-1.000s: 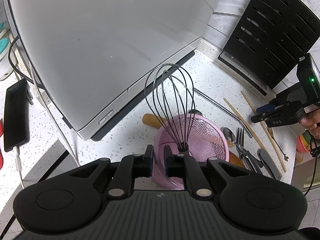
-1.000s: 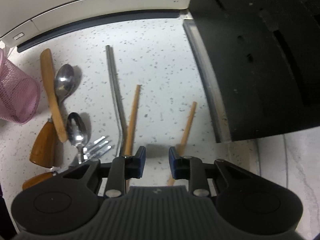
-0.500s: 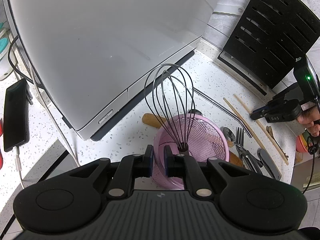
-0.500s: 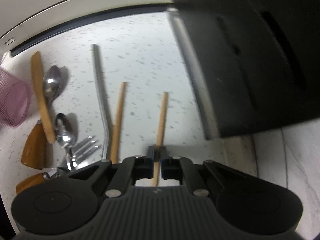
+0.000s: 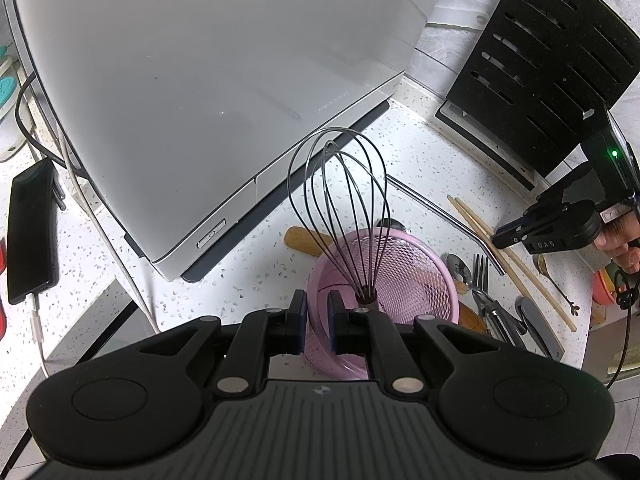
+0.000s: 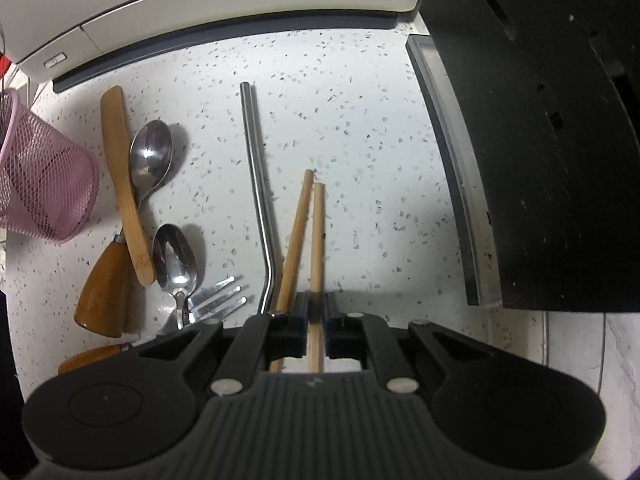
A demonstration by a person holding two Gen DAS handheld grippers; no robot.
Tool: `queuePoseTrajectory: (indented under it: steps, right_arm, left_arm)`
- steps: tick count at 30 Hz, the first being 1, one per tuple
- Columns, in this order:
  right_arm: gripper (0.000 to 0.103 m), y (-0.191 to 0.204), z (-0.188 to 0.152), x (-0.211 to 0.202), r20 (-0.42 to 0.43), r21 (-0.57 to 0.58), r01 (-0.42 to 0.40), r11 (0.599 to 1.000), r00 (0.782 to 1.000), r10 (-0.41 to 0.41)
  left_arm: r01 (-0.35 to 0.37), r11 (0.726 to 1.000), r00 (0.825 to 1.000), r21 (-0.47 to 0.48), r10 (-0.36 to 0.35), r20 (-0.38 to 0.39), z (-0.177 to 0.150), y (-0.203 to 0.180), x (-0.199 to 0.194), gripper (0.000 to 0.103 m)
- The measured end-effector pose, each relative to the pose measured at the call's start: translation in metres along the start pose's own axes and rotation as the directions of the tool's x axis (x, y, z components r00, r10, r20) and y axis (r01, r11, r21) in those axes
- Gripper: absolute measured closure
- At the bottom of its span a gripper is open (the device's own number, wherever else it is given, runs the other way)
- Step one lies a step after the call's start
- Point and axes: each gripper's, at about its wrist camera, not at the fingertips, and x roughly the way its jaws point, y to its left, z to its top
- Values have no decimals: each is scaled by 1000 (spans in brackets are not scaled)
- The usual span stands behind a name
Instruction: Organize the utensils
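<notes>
**Chopstick pinched on the speckled counter**

A white speckled countertop (image 6: 360, 128) runs between a grey appliance (image 5: 200, 80) and a black slotted rack (image 6: 540, 140). The right gripper (image 6: 316, 312), open a second ago, now clamps one chopstick (image 6: 318, 240) beside its twin. The left gripper (image 5: 317, 322) stays closed on the pink mesh holder's (image 5: 400, 272) rim.

Speckled white counter (image 6: 360, 128) w/ spoons (image 6: 150, 156), fork (image 6: 218, 304), steel straw (image 6: 258, 184), pink basket (image 5: 384, 276)
</notes>
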Motion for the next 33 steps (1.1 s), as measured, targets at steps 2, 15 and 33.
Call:
queuePoseTrajectory:
  steps: [2,15,33]
  right_arm:
    - [101,-2,7,4,-2,4,-3,1000,1000,3]
    - [102,5,-4,-9,44,6,19,1000,999,-19]
    - [102,15,-21,-79,196,2,33,999,980,-33]
  left_arm:
    - [0,1000,1000,-1,0,0,0,1,0,93]
    - [0,1000,1000,-5,0,2,0,2,-1,93]
    - [-2,1000,1000,-11,2,5,0,3,-1,93]
